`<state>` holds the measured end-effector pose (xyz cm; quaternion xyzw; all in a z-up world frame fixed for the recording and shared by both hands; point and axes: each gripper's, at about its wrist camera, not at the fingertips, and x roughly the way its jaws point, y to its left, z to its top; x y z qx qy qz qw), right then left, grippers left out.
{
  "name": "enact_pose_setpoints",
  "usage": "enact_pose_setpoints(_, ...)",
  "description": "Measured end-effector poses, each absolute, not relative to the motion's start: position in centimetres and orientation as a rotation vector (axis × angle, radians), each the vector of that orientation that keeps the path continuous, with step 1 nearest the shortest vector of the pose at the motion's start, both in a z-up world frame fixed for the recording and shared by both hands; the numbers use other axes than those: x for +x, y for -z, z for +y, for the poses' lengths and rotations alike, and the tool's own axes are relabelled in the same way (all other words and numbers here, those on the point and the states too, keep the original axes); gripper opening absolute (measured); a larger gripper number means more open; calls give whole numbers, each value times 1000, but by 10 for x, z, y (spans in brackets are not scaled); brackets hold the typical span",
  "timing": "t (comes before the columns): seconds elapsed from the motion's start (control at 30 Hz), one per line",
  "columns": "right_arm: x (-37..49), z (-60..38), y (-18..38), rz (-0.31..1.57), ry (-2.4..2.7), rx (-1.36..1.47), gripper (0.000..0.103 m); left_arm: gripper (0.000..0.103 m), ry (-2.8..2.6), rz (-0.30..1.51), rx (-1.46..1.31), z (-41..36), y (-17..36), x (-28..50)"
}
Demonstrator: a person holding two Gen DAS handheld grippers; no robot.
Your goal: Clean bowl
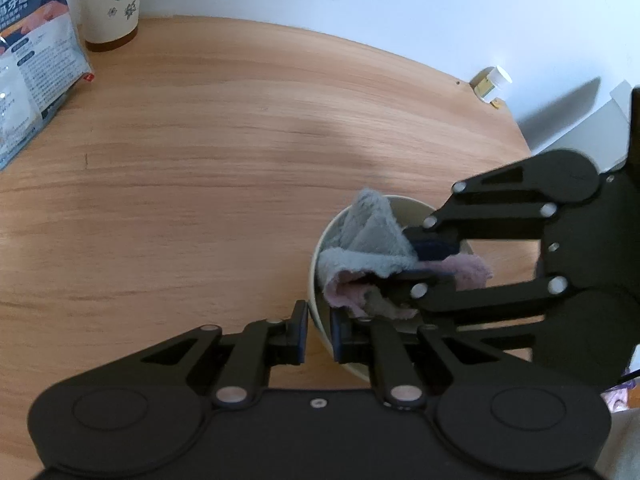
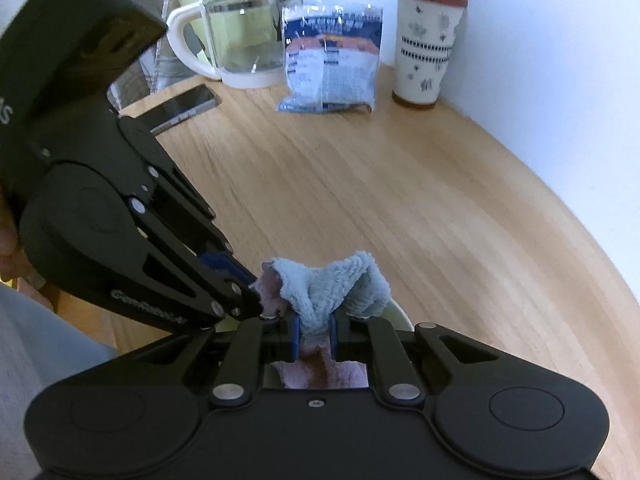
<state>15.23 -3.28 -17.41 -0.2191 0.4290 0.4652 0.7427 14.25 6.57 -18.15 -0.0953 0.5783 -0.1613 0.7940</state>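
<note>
A cream bowl (image 1: 326,240) stands on the wooden table (image 1: 180,160). My left gripper (image 1: 319,330) is shut on the bowl's near rim, one finger outside and one inside. My right gripper (image 1: 416,266) reaches in from the right and is shut on a blue and pink cloth (image 1: 368,248) that fills the bowl. In the right wrist view my right gripper (image 2: 314,334) pinches the cloth (image 2: 332,284) between its blue pads, and the left gripper (image 2: 240,284) comes in from the left. Only a sliver of the bowl (image 2: 402,314) shows there.
A patterned paper cup (image 2: 424,40), a printed packet (image 2: 332,56), a glass kettle (image 2: 244,28) and a phone (image 2: 184,106) stand at the table's far side. A small white-capped bottle (image 1: 492,82) lies at the table edge by the wall.
</note>
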Motion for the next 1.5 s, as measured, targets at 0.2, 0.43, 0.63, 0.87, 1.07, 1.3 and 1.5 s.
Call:
enact_pose_setpoints(0.2,157,-31,187,988,-1028,-480,14,11,333,1250,-228,68,181,142)
enact_pose_setpoints(0.43,154,-29,189,1010,-1035,-527,14,10,330,1251,-261,70,180,146)
enact_pose_setpoints(0.63,151,-27,185,1027,-1017,-621,14,9,314,1251,-291,71,181,149)
enact_pose_setpoints(0.87,160,-47,157,1067,-1061,-358,14,9,284,1264,-369,79,183,151)
enact_pose_setpoints(1.07,163,-47,167,1135,-1080,-239,14,6,235,1271,-397,82,184,153)
enact_pose_setpoints(1.3,156,-36,184,1156,-1095,-253,14,5,215,1275,-396,81,185,151)
enact_pose_setpoints(1.5,150,-30,196,1179,-1075,-311,14,5,217,1273,-411,82,186,150)
